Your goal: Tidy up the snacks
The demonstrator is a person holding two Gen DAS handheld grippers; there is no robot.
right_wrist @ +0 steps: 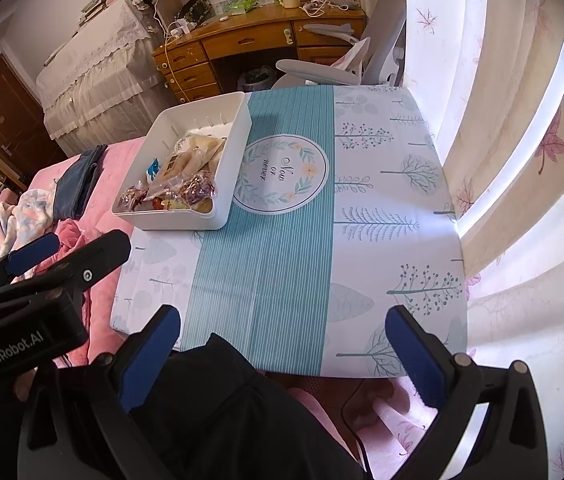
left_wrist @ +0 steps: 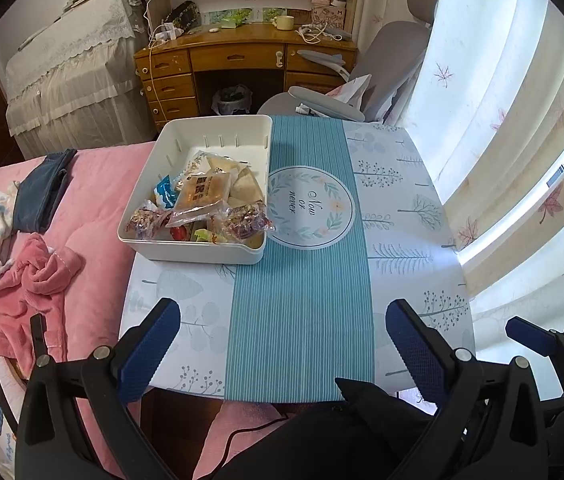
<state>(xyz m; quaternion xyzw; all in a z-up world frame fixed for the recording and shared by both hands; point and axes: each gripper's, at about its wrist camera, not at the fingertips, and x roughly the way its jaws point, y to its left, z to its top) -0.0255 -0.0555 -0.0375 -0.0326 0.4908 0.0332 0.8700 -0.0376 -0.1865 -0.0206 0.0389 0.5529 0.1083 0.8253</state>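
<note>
Left wrist view takes in the small table under its teal-striped cloth, set beside the pink bed; at the table's far left corner sits the white bin, and the snack packets lie heaped inside it, crowded toward its near end. My left gripper hangs over the near edge with jaws spread wide and empty; my right gripper is likewise wide apart, gripping nothing, well short of the bin.

One white bin, one patterned table mat, two grippers, one desk, one chair; snack packets piled, uncountable.
</note>
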